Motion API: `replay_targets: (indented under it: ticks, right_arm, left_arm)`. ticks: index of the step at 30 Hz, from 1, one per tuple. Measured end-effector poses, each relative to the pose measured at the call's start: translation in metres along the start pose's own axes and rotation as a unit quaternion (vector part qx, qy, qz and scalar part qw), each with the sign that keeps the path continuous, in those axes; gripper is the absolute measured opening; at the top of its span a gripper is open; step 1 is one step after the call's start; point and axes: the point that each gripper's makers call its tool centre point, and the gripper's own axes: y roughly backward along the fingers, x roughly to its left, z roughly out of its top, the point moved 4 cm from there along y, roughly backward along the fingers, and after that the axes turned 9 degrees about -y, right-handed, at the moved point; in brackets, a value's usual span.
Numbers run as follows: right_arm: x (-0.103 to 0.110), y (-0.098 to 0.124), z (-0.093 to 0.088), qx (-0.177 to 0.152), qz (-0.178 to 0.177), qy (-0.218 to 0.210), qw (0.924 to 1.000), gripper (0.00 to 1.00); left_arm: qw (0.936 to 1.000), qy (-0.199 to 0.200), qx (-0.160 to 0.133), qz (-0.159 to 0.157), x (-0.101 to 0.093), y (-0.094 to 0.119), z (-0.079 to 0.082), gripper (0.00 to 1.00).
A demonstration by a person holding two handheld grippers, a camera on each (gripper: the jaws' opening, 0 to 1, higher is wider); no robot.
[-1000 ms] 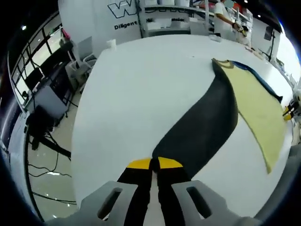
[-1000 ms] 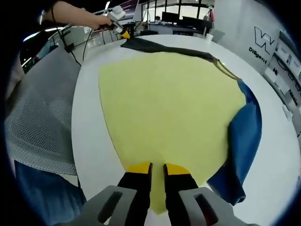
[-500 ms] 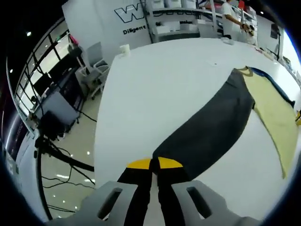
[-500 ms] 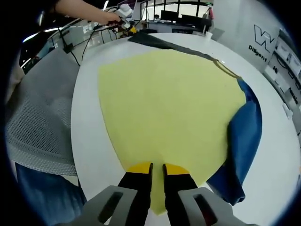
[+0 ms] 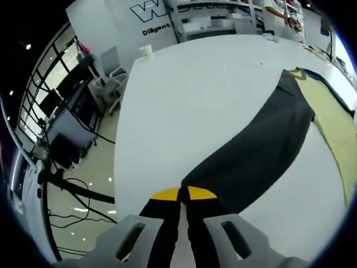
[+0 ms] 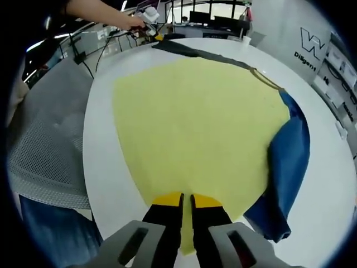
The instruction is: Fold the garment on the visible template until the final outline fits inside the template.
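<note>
Left gripper [image 5: 184, 194]: jaws closed, yellow tips together, clamped on the end of the dark grey sleeve [image 5: 256, 153] of the garment. From the jaws, the sleeve runs as a long flat band across the white table [image 5: 184, 95] toward the yellow body panel [image 5: 340, 125], which lies at the far right of the left gripper view.

Right gripper [image 6: 179, 200]: jaws nearly together, pinching the near edge of the yellow panel [image 6: 201, 123]. In the right gripper view the panel is spread flat and wide on the table [image 6: 103, 184]. A blue sleeve [image 6: 287, 167] lies folded along its right side. The grey sleeve [image 6: 195, 53] extends from the far edge toward the left gripper [image 6: 149, 28], held in a person's hand [image 6: 127, 21].

Surroundings: a grey mesh chair back [image 6: 47, 128] stands close against the table's left edge in the right gripper view. The left gripper view shows office chairs [image 5: 109, 75], floor cables [image 5: 72, 190] and a white cup [image 5: 146, 50] on the table's far edge.
</note>
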Motion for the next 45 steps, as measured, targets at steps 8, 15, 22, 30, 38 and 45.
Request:
replay_targets:
  ticks: [8, 15, 22, 30, 38, 45]
  right_arm:
    - [0.0, 0.0, 0.0, 0.0, -0.002, -0.005, 1.0, 0.0]
    - [0.0, 0.0, 0.0, -0.004, -0.003, -0.009, 0.9999, 0.0]
    - [0.001, 0.0, 0.0, -0.003, -0.003, -0.008, 1.0, 0.0]
    - [0.003, 0.001, -0.001, -0.003, -0.001, -0.011, 0.9999, 0.03]
    - [0.001, 0.005, -0.002, -0.004, -0.002, -0.009, 0.9999, 0.07]
    - [-0.018, 0.016, 0.0, -0.025, -0.024, -0.019, 0.9992, 0.06]
  left_arm:
    - [0.9981, -0.001, 0.047, -0.039, -0.006, -0.013, -0.007, 0.09]
    - [0.9957, 0.028, 0.068, -0.056, -0.008, -0.015, -0.025, 0.09]
    - [0.9946, 0.032, 0.085, -0.05, -0.012, -0.007, -0.028, 0.11]
    - [0.9915, 0.032, 0.124, -0.027, -0.012, 0.013, -0.047, 0.09]
    - [0.9984, 0.032, 0.018, -0.043, -0.042, 0.039, 0.005, 0.1]
    - [0.9917, -0.013, -0.057, -0.115, -0.136, 0.052, 0.055, 0.15]
